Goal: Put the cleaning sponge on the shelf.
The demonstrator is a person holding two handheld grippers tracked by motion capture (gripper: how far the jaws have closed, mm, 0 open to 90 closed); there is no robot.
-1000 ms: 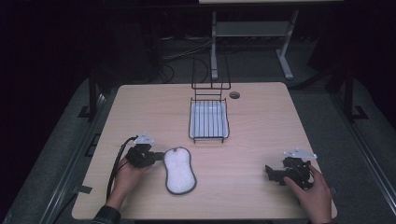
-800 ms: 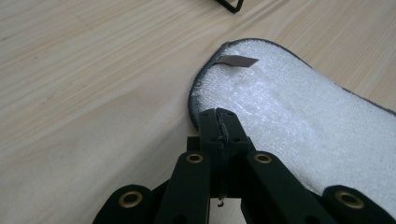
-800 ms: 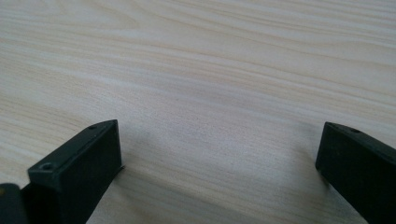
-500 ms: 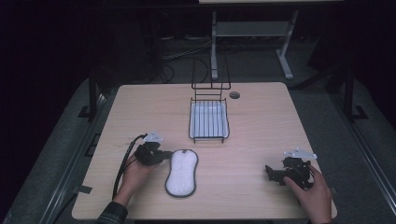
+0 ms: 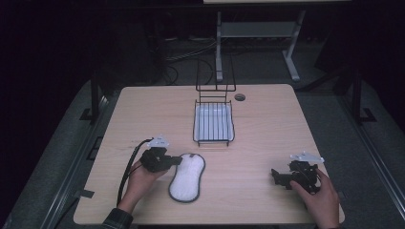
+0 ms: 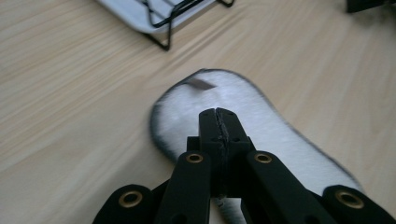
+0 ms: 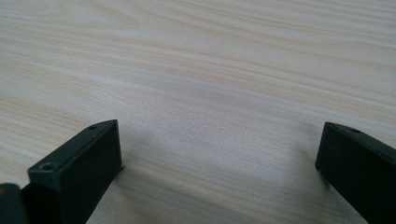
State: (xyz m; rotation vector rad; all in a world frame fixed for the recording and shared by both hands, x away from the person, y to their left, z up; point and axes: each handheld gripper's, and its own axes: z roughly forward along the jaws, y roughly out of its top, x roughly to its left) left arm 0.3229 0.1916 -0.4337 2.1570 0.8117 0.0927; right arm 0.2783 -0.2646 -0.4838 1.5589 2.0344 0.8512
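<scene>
a white, fleecy insole point(image 5: 187, 177) with a dark edge is seen lying flat on the wooden table point(image 5: 267, 129), near the front edge and left of the middle. in the left gripper view the same insole point(image 6: 280, 126) is seen with a small grey tab near its rounded end.

the left gripper point(image 5: 173, 161) is held in the person's left hand point(image 5: 143, 179) at the insole's upper left edge. in the left gripper view the left gripper point(image 6: 218, 114) is seen with its jaws pressed together above the fleece, tip against tip. whether the rim of the insole is pinched lower down between them cannot be told, since that part is hidden by the jaws themselves. a black cable is seen looping from this gripper back along the forearm.

the right gripper point(image 5: 277, 175) is held in the right hand point(image 5: 322, 195) near the table's front right corner, well apart from the insole. in the right gripper view its jaws are spread wide, one at each lower corner, with bare wood grain between them; nothing is gripped.

a black wire rack point(image 5: 213, 123) with a white tray under it is placed at the middle of the table, beyond the insole and apart from it. a corner of the rack point(image 6: 163, 18) is caught at the top of the left gripper view. a small round grommet point(image 5: 239, 97) is set in the table just right of the rack's far end.
</scene>
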